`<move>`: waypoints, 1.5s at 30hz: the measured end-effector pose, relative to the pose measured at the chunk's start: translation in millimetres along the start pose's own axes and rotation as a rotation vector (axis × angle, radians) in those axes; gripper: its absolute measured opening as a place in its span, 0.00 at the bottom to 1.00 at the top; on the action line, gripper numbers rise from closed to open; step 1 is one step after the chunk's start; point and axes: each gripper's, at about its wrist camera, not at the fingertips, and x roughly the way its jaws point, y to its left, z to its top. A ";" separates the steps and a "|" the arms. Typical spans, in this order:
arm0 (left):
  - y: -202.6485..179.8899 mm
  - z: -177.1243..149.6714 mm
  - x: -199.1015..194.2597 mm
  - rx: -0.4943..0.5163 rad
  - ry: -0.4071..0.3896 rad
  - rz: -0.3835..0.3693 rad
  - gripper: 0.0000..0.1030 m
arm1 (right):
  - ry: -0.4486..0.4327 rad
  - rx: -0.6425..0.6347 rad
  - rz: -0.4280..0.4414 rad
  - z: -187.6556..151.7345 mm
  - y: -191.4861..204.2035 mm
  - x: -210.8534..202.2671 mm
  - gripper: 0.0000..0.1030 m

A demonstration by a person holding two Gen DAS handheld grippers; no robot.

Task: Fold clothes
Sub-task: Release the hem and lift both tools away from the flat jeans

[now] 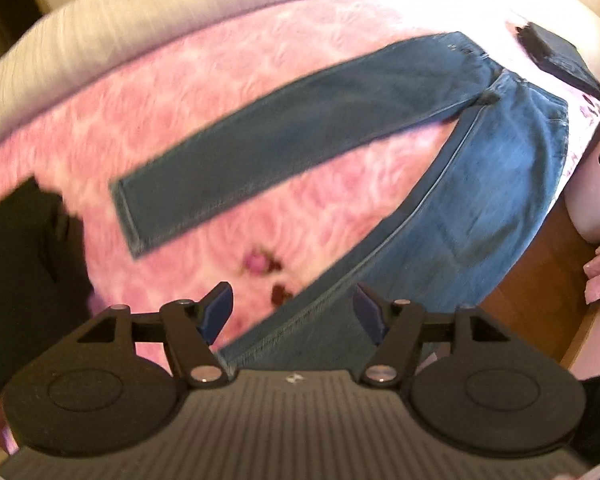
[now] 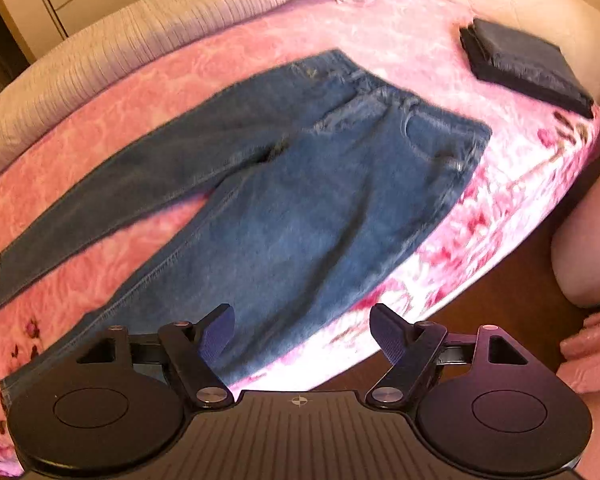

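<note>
A pair of blue jeans (image 2: 300, 200) lies spread flat on a pink fleece blanket (image 2: 220, 52), legs apart in a V. In the left wrist view the jeans (image 1: 480, 200) run from the waist at upper right down to the near leg's hem, which lies under my left gripper (image 1: 292, 312). That gripper is open with nothing between its blue pads. My right gripper (image 2: 302, 332) hovers open over the near leg's outer edge, close to the bed's front edge, and holds nothing.
A folded dark garment (image 2: 528, 64) rests on the blanket's far right corner. A ribbed white cover (image 2: 120, 40) lies along the far side. Dark cloth (image 1: 24, 272) sits at the left. Wooden floor (image 2: 500, 300) and pink objects (image 2: 592, 344) are at the right.
</note>
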 end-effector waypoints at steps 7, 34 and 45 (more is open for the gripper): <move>-18.2 29.5 -15.6 0.158 -0.072 0.006 0.61 | -0.072 -0.026 -0.057 -3.6 8.7 -43.1 0.76; 42.2 -79.7 -82.3 0.414 -0.150 -0.117 0.61 | -0.052 -0.082 -0.210 -182.4 199.2 -149.4 0.77; 41.1 -69.0 -83.7 0.412 -0.169 -0.110 0.61 | -0.067 -0.095 -0.224 -174.3 198.2 -149.4 0.77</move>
